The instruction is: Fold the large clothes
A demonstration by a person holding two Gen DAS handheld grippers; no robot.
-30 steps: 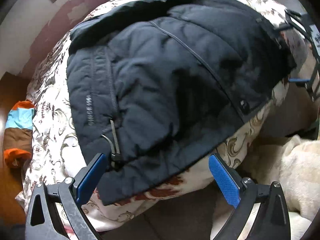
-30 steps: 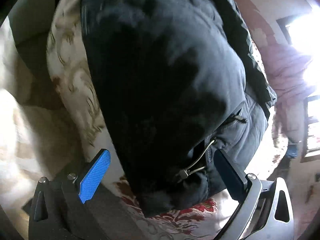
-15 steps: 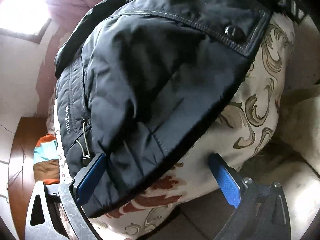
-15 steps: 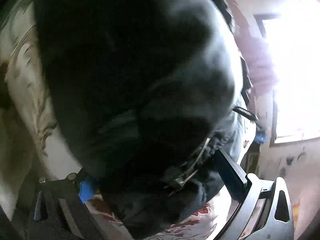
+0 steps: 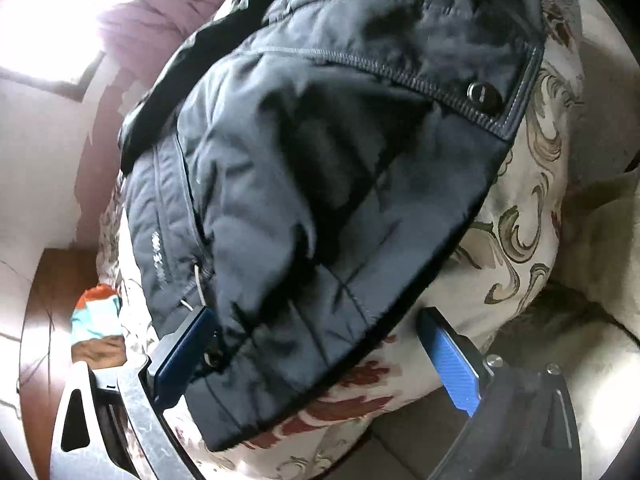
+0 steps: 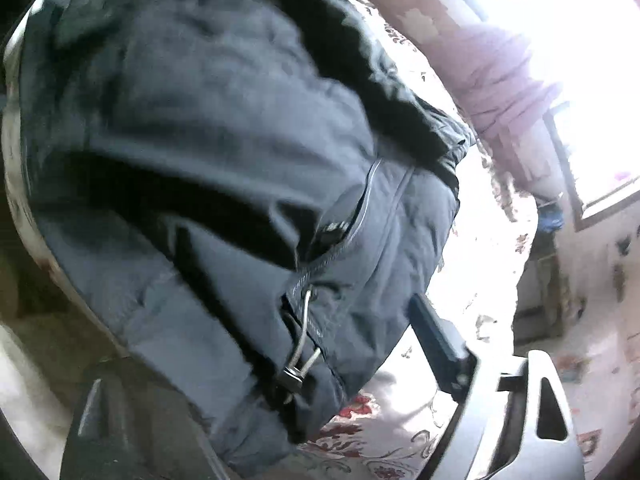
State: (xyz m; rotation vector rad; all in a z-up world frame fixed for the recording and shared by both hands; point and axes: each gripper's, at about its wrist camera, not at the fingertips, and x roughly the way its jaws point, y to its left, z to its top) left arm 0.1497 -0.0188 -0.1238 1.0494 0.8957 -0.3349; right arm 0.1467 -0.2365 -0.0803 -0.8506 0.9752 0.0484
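Two claws are right at the near edge of the bed cover (image 5: 520, 240), and your left claw (image 5: 308, 344) is wide open with the hem of the dark jacket (image 5: 320, 180) lying between its blue pads (image 5: 452, 364), likely so you can pinch that edge and fold it. Your right claw (image 6: 256, 364) looks open too, with its right finger (image 6: 436, 340) beside the jacket and its left finger hidden under the cloth near the drawcord (image 6: 300, 344). Farther off, the jacket lies spread over the flowered bed cover toward the bright window (image 6: 592, 60).
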